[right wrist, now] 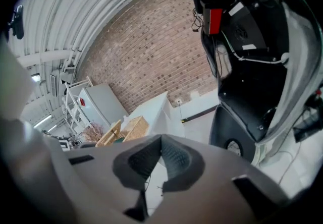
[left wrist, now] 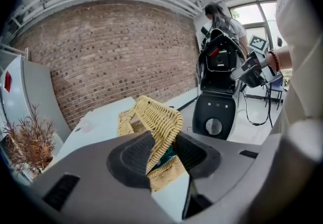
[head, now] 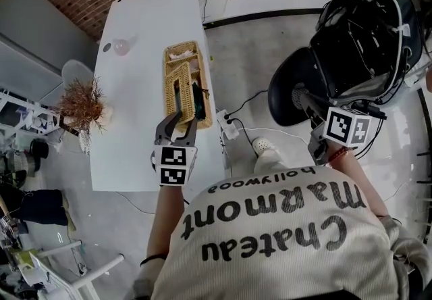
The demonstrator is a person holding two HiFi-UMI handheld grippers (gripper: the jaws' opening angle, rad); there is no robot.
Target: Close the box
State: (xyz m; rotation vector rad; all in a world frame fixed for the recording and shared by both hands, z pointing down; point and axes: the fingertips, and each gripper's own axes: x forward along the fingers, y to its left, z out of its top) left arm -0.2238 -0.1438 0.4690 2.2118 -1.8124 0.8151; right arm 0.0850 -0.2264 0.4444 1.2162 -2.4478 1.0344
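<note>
The fingers [left wrist: 132, 160] of the left gripper [left wrist: 164, 153] stand spread around the free edge of the woven lid [left wrist: 159, 117], which passes between them without being pinched (one pad seems to touch it, the other shows a gap). The lid stands half raised, tilted over the wicker box [head: 186, 89], whose dark and teal contents show beneath. In the head view the box lies along the right-hand edge of the surface [head: 135, 55], roughly midway down it. The right gripper [right wrist: 161, 142], its fingers pressed together on nothing, hangs well apart, off the surface. With no grip on it, the lid could drop hard or swing back open. A sideways push could nudge the box off that edge toward the floor [head: 256, 62], and contents standing proud could keep the lid from seating.
</note>
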